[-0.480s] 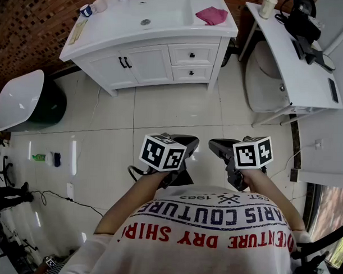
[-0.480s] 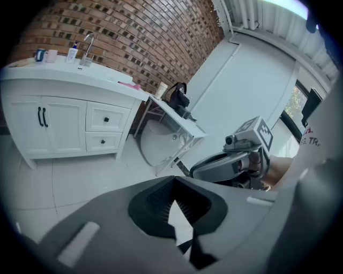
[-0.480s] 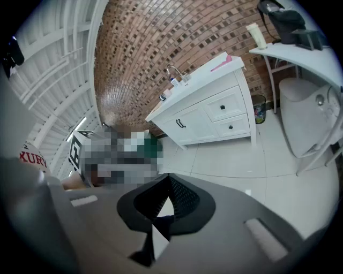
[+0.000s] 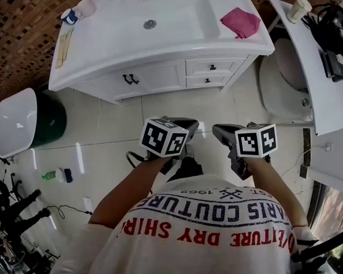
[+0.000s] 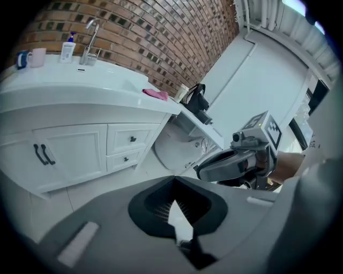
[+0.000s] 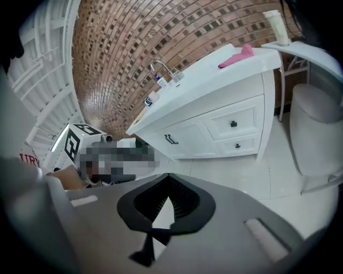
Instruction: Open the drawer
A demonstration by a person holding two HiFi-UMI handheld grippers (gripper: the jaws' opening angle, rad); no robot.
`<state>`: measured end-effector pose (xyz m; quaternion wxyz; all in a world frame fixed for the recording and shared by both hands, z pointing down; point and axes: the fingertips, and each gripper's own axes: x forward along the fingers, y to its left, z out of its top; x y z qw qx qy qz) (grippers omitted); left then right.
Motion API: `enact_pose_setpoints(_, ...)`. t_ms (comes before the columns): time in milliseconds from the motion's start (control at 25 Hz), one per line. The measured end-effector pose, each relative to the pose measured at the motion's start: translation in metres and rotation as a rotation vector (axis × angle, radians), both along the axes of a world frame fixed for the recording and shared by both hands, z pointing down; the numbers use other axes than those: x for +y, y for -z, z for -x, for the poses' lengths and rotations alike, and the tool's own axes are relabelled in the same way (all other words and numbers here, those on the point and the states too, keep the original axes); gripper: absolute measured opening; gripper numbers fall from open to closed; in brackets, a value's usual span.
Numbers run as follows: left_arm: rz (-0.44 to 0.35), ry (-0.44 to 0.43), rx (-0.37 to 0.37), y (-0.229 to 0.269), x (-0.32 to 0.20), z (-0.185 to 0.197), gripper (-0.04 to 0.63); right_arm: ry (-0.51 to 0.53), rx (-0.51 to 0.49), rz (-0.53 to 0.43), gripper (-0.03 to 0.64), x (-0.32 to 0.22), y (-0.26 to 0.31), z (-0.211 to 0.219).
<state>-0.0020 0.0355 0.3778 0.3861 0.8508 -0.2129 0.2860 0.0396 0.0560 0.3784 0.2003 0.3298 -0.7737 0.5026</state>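
Observation:
A white vanity (image 4: pixel 163 49) stands ahead, with two small closed drawers at its right end. The upper drawer (image 4: pixel 213 66) and the lower drawer (image 4: pixel 208 80) each carry a dark knob. Both also show in the left gripper view, upper drawer (image 5: pixel 132 139) over lower drawer (image 5: pixel 125 158), and in the right gripper view as upper drawer (image 6: pixel 233 123) and lower drawer (image 6: pixel 237 145). My left gripper (image 4: pixel 191 126) and right gripper (image 4: pixel 219 131) hang side by side over the floor, well short of the vanity. Both are shut and empty, seen as left gripper (image 5: pixel 174 179) and right gripper (image 6: pixel 168 176).
A pink cloth (image 4: pixel 240 22) lies on the countertop beside the sink. Left of the drawers are two cabinet doors (image 4: pixel 130 79). A toilet (image 4: pixel 286 76) stands right of the vanity, a white side table (image 4: pixel 315 49) beyond it. A white and green tub (image 4: pixel 20 123) sits on the left.
The vanity now sits nearer and larger in the head view, as the person has moved toward it. Both grippers keep their places side by side, still shut.

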Motion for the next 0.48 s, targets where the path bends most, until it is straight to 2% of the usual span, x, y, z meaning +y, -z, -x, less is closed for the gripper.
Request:
enact_pose_setpoints(200, 0.022, 0.002, 0.011, -0.007, -0.049, 0.015, -0.006, -0.018, 0.052, 0.013, 0.006, -0.046, -0.011, 0.004)
enact_pose_setpoints(480, 0.112, 0.064, 0.029, -0.040, -0.074, 0.026, -0.006, 0.004, 0.090, 0.074, 0.006, -0.064, -0.045, -0.002)
